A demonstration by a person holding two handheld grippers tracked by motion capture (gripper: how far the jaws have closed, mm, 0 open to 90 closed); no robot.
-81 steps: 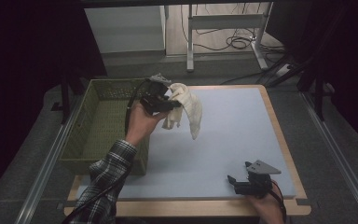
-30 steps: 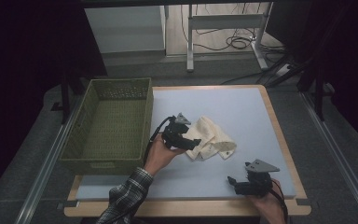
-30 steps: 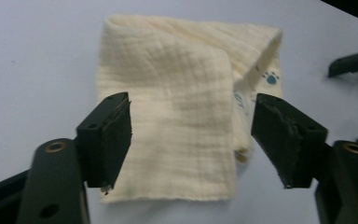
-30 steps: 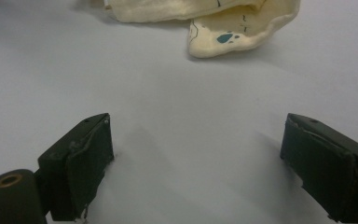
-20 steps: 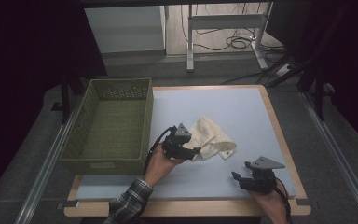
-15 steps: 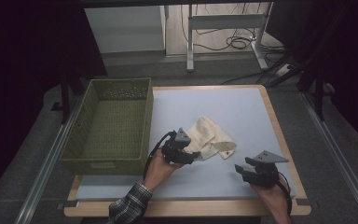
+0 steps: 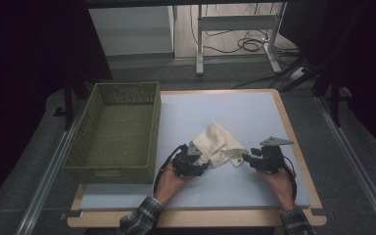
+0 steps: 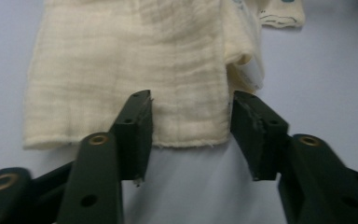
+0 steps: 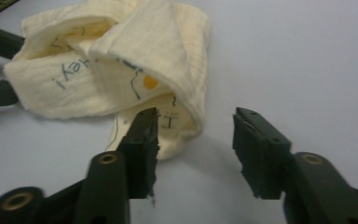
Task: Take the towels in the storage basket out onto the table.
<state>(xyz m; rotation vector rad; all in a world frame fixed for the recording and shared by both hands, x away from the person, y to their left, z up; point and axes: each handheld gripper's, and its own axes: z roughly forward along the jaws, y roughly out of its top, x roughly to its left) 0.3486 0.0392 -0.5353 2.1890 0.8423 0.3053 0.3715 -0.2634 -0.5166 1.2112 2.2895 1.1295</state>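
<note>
- Cloth [image 7: 220, 146]: a cream, crumpled piece of fabric lies on the pale blue table mat [image 7: 254, 112], toward the near middle, between your two grippers. In the right gripper view its folds [image 9: 135, 56] show printed lettering and a small orange dot.
- Left gripper [image 7: 199, 169]: you hold it low at the cloth's near left edge. In the left gripper view the hem of the cloth [image 8: 186, 93] lies between the two black jaws. The jaws have just been closing, yet a gap remains on each side of the fabric; the pads do not press on it.
- Right gripper [image 7: 247, 158]: you hold it at the cloth's right-hand corner. In the right gripper view its jaws stand apart and have just been closing; one jaw sits just in front of the folded edge [image 9: 182, 130], while the space between the jaws shows bare mat. Nothing is clamped.
- Basket [image 7: 120, 128]: a green woven basket stands at the left of the mat, well apart from the cloth.
- Your hands: the left hand [image 7: 172, 180] and the right hand [image 7: 278, 182] come in from the near edge of the table.
</note>
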